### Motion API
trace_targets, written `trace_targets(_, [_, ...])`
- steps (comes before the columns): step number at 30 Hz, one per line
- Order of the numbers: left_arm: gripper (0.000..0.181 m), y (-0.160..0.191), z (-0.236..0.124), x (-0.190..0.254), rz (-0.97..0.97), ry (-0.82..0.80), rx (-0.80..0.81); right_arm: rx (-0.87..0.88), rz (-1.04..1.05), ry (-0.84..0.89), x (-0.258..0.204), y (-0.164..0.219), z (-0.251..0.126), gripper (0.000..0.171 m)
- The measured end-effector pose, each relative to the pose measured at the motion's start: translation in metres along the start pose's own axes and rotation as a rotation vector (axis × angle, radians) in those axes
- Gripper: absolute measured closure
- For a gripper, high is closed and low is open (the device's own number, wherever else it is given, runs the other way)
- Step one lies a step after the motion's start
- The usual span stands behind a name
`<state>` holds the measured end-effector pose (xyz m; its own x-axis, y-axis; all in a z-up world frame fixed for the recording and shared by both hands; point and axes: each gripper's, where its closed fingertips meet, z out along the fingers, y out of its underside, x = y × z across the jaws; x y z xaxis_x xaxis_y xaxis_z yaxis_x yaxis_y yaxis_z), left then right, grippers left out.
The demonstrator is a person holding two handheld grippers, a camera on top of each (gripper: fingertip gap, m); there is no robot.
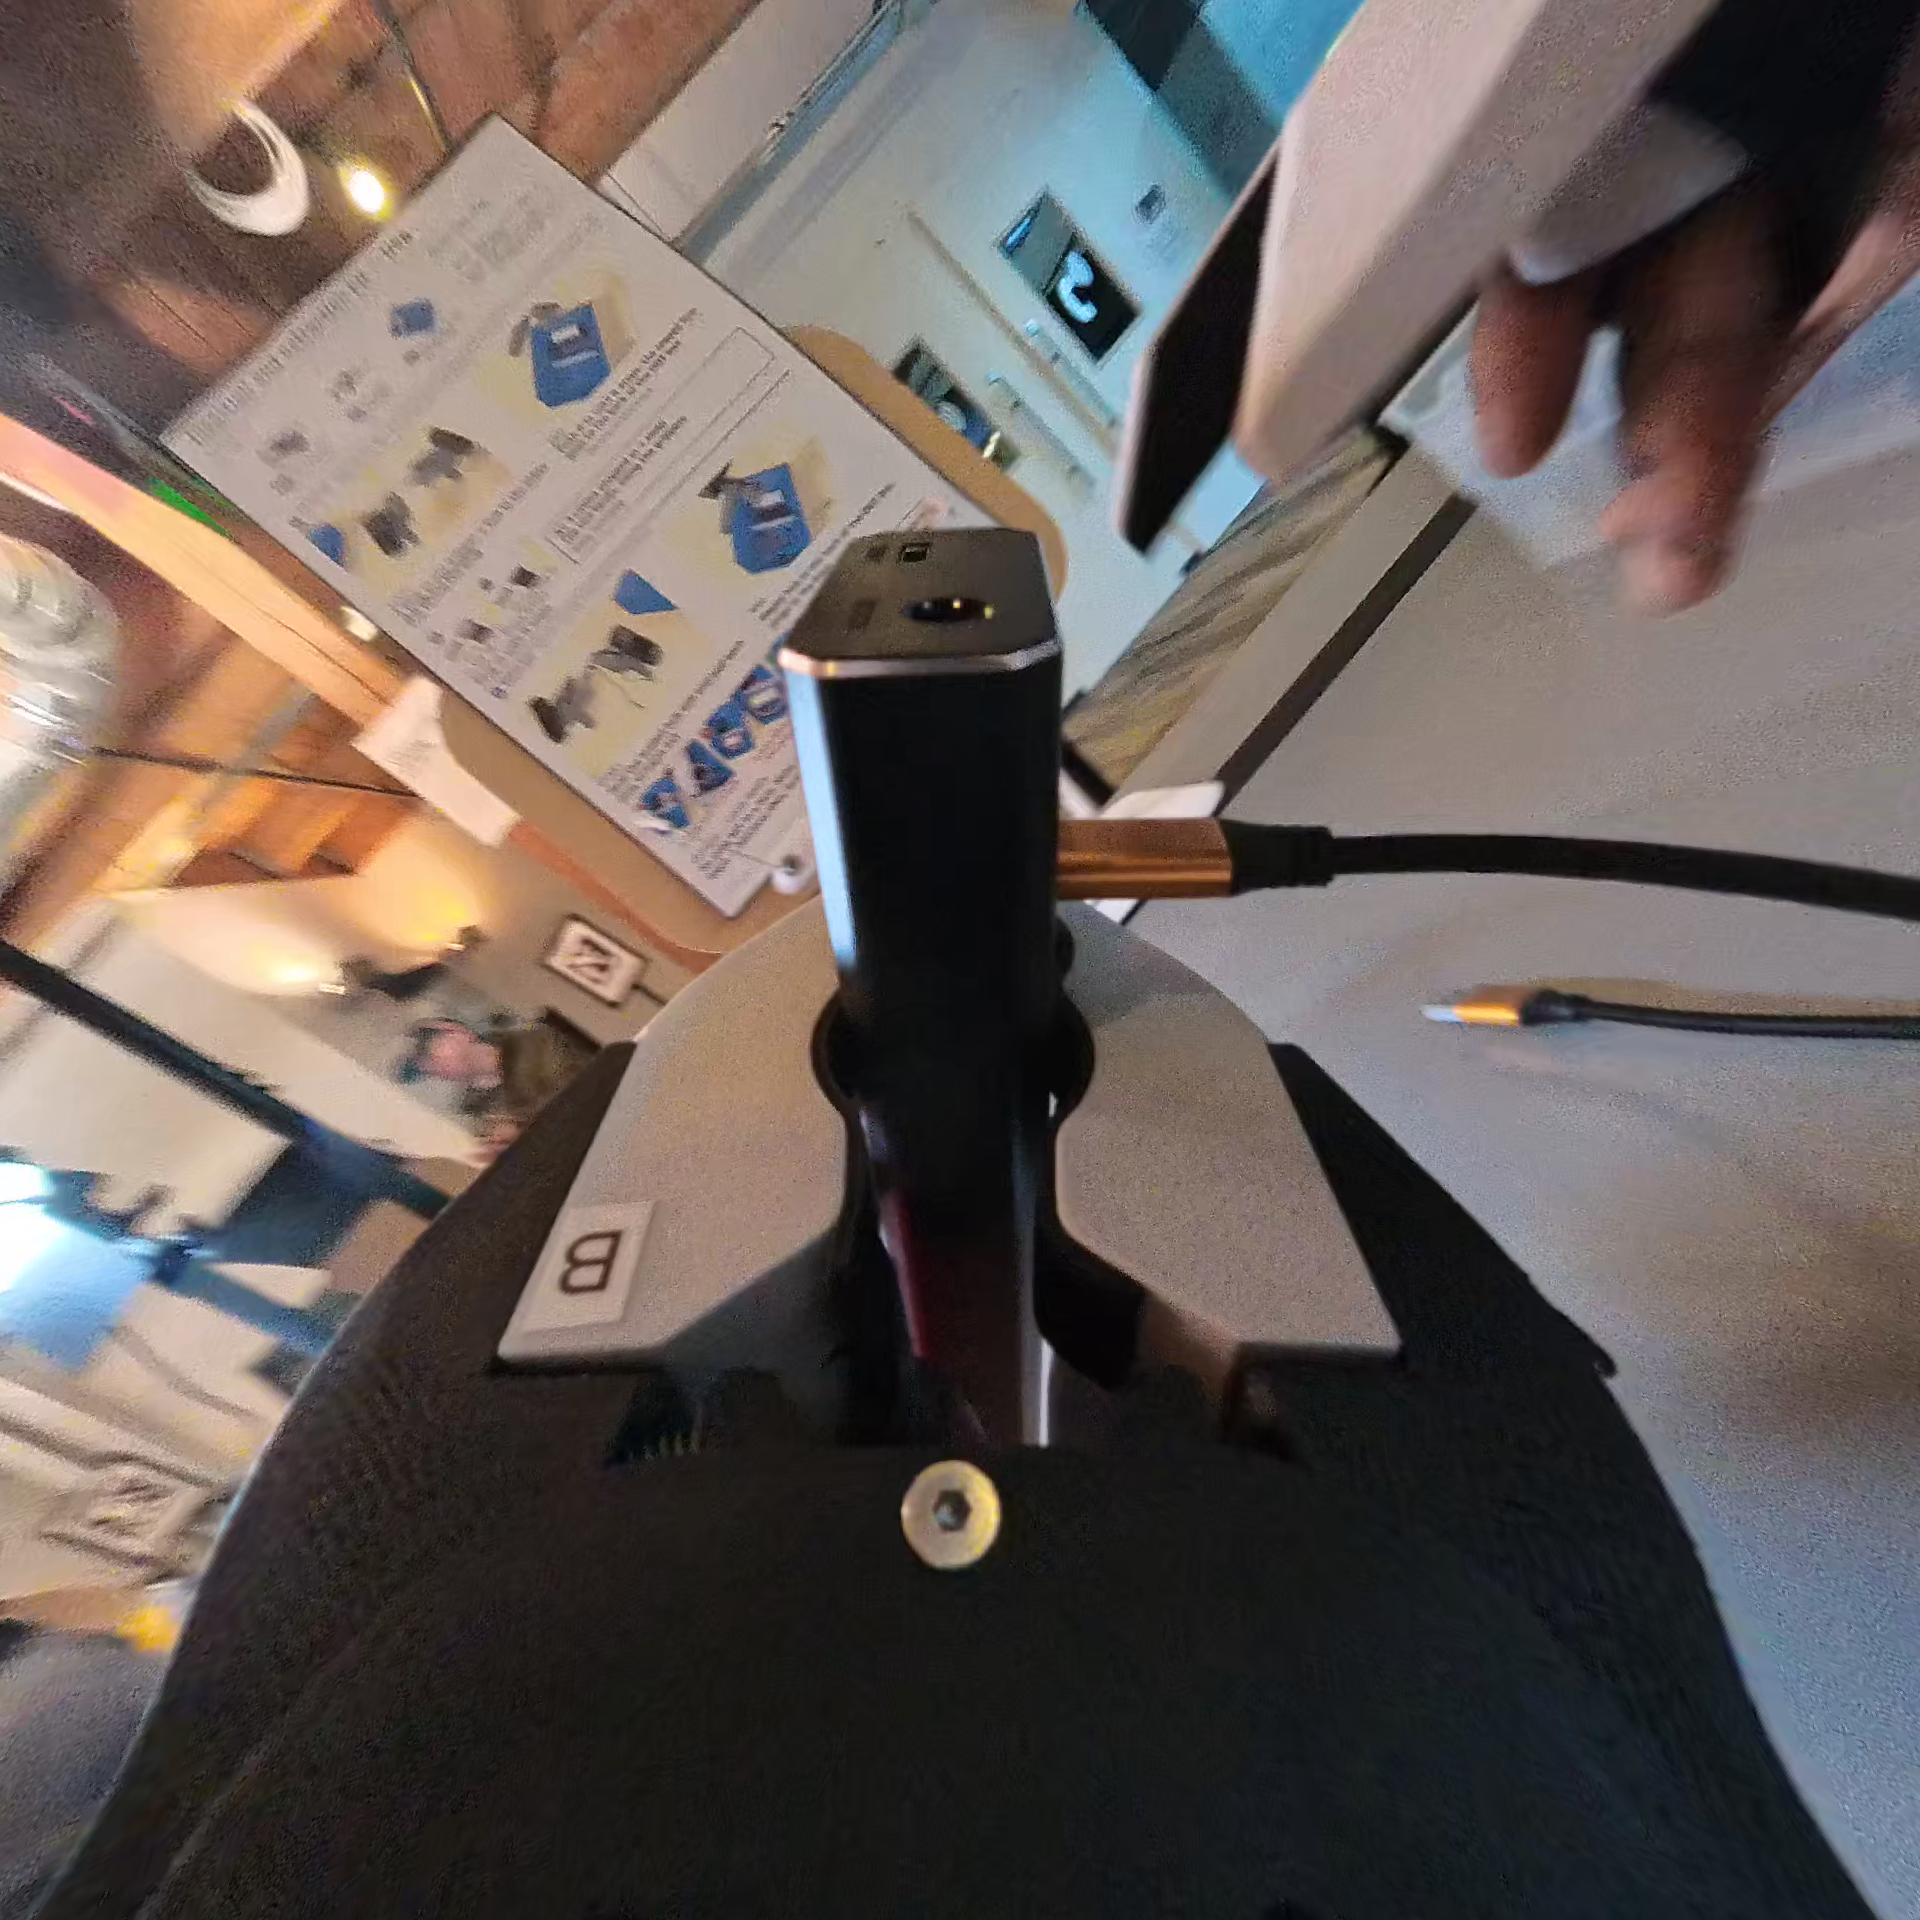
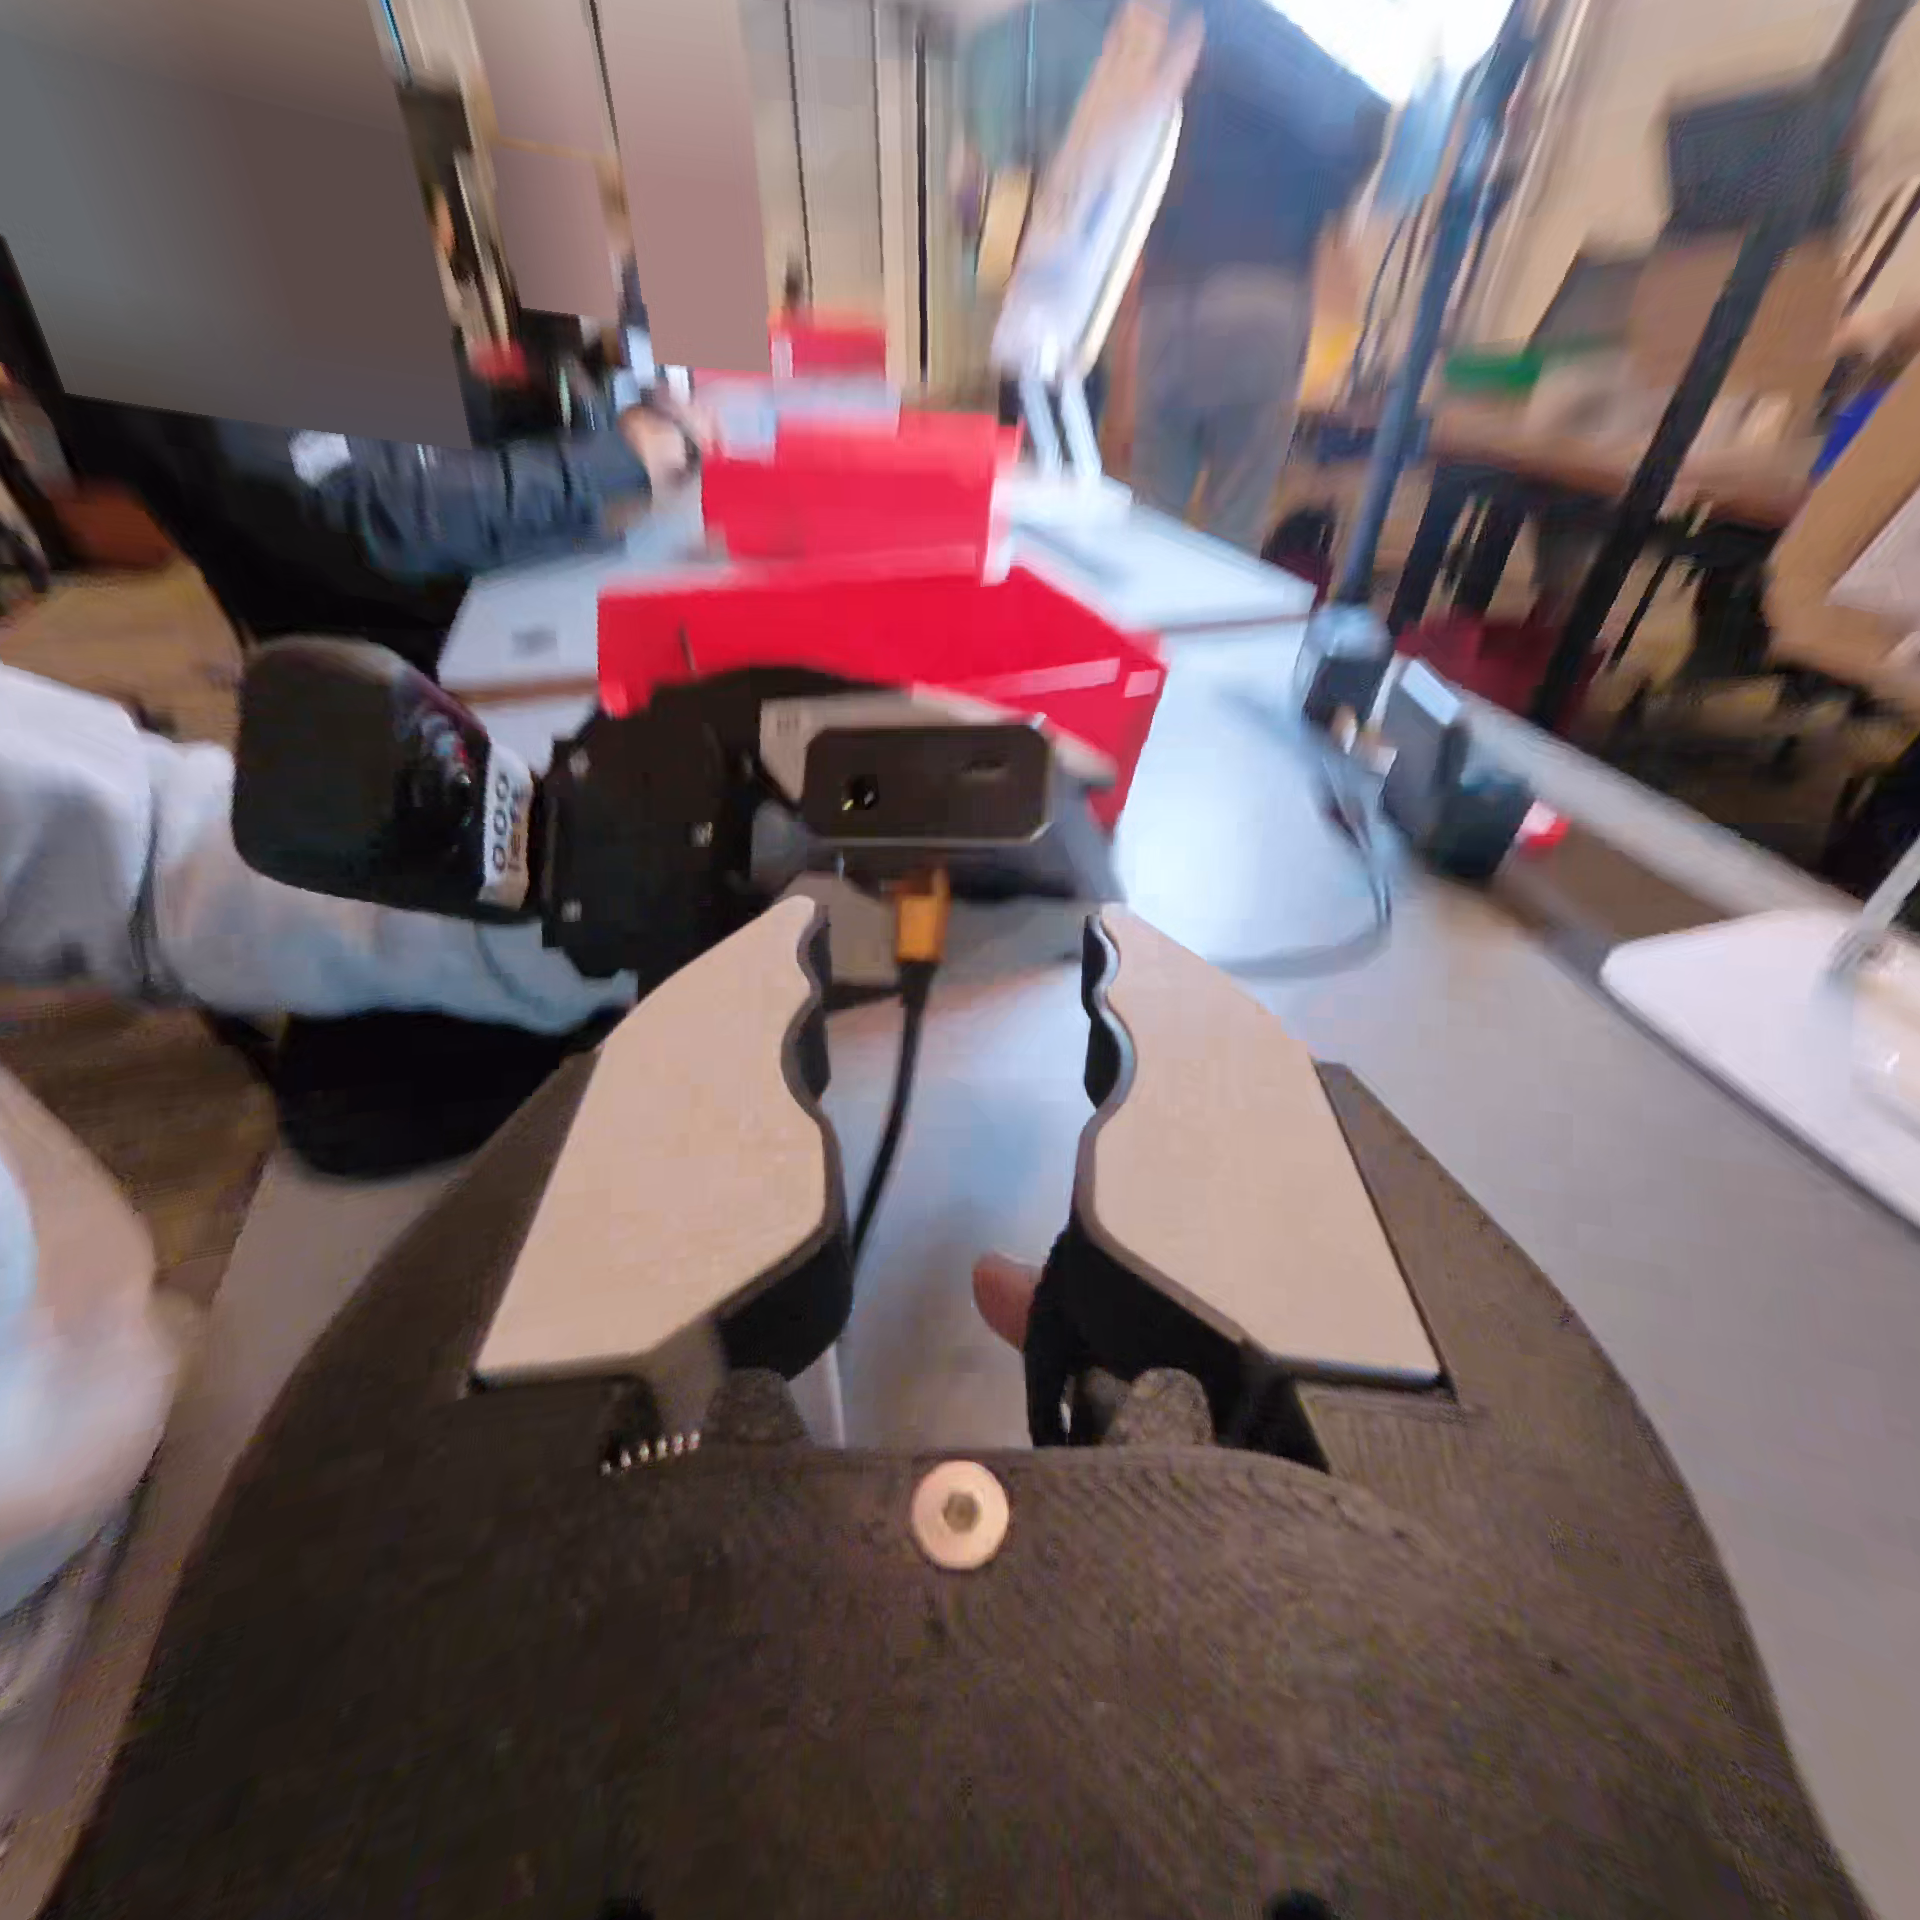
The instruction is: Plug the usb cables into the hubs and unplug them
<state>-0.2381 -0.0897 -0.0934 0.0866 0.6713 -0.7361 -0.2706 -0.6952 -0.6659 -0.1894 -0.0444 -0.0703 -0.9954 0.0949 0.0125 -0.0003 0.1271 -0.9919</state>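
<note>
My left gripper (image 1: 945,997) is shut on a black USB hub (image 1: 935,790) and holds it off the grey table. An orange-ended USB plug (image 1: 1143,857) sits in the hub's side, and its black cable (image 1: 1610,868) runs off to the right. A second cable with an orange plug (image 1: 1486,1010) lies loose on the table. In the right wrist view my right gripper (image 2: 951,935) is open. The plugged-in orange plug (image 2: 920,925) lies just ahead between its fingertips, under the hub (image 2: 925,795). The cable (image 2: 883,1122) runs back between the fingers without touching them.
A printed instruction sheet (image 1: 499,436) leans on a board behind the hub. A red box (image 2: 862,582) stands on the table past the hub. A black device (image 2: 1444,769) and a white flat base (image 2: 1766,1039) are at the right. A person's grey sleeve (image 2: 156,883) is at the left.
</note>
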Motion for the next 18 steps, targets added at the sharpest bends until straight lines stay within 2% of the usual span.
trace_targets(3, [0.152,0.007,0.002,0.001,0.058,-0.014,-0.029,-0.149,-0.024,0.031,-0.004,0.027,0.017,0.133])
trace_targets(6, [0.152,0.008,0.003,0.007,0.070,0.010,-0.045,-0.126,-0.052,0.138,0.000,0.034,0.034,0.145])
trace_targets(8, [0.152,0.009,0.002,0.009,0.103,0.013,-0.045,-0.125,-0.150,0.227,0.005,0.038,0.038,0.157])
trace_targets(10, [0.152,0.011,0.003,0.009,0.100,0.029,-0.051,-0.116,-0.258,0.265,0.007,0.039,0.039,0.158])
trace_targets(13, [0.152,0.011,0.003,0.011,0.123,0.043,-0.042,-0.154,-0.182,0.241,0.007,0.042,0.038,0.158])
trace_targets(18, [0.150,0.004,0.002,0.005,0.109,0.049,-0.021,-0.110,-0.119,0.216,0.004,0.034,0.037,0.158])
